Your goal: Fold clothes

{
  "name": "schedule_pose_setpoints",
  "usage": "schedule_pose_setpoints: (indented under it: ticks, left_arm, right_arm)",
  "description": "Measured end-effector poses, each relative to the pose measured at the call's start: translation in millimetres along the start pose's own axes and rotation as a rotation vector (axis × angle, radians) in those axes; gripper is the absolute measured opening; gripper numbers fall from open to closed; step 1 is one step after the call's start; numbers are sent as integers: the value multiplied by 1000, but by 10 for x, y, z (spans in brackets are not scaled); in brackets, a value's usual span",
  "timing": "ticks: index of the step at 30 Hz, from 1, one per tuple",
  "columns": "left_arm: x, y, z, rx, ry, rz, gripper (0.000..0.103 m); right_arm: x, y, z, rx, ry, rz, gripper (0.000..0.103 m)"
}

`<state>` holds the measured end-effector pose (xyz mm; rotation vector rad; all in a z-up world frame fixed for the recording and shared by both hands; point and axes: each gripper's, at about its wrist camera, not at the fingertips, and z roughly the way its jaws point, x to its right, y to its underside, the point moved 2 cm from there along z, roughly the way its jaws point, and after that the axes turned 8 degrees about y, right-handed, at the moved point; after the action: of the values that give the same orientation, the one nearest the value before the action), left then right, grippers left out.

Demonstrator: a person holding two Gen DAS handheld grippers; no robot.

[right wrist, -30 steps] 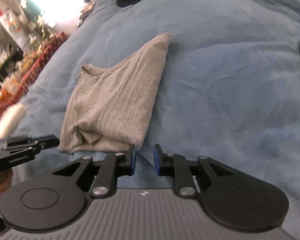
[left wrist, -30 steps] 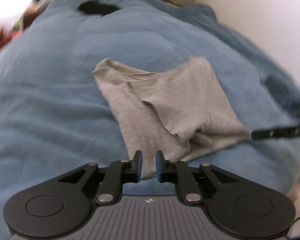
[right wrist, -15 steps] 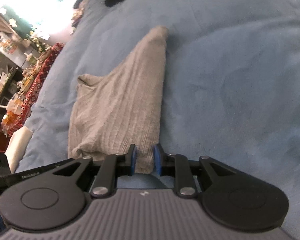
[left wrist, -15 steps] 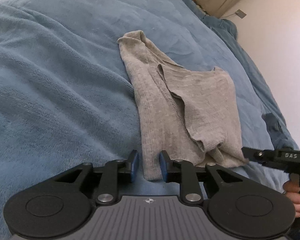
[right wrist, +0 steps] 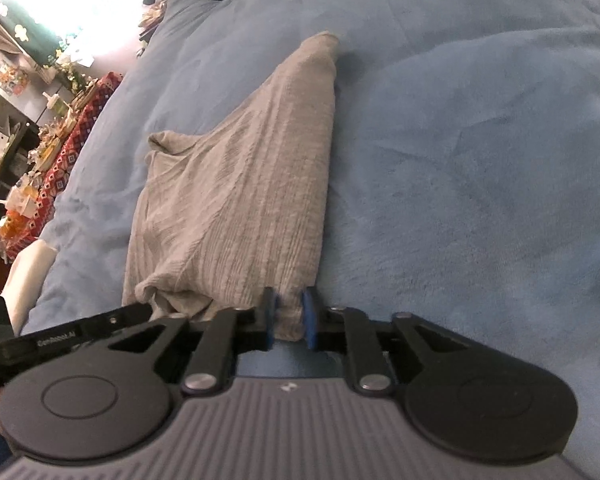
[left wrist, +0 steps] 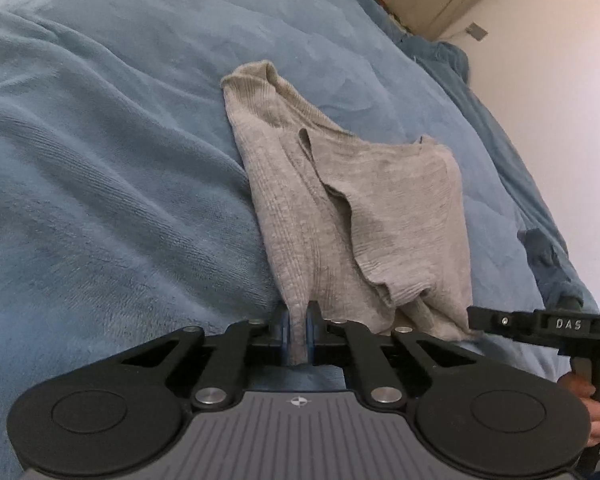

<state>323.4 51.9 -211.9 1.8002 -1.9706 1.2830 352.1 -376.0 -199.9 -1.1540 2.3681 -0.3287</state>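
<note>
Blue blanket (left wrist: 100, 168) covers the bed, and on it lies our grey garment (left wrist: 340, 208), its near corners pinched as our left hand-held gripper (left wrist: 296, 334) and right hand-held gripper (right wrist: 288, 320) close on them.

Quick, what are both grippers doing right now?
Left gripper: closing on the grey garment's near edge.
Right gripper: closing on its other near corner.

Left wrist view: I look down along the left gripper (left wrist: 296, 334) fingers, close over the grey ribbed garment (left wrist: 352, 216). Right wrist view: likewise beyond the right gripper (right wrist: 287, 320). Shared: that garment and the blue fleece blanket (right wrist: 460, 160).
</note>
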Motion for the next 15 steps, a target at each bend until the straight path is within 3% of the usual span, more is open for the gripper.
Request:
schedule_pose_setpoints:
  ticks: [9,11,15]
  left_arm:
    - [296,-130,-318,49,16,42,7]
    - [265,-100,-249,24,-13,60,8]
    - [71,6,-137,-8,-45,-2,12]
  right_arm:
    - [-116,-24,-371,80,-10,-42,10]
    - [-129,-6,-358,80,18,-56,13]
    - [-103,78,-237,51,72,-62,21]
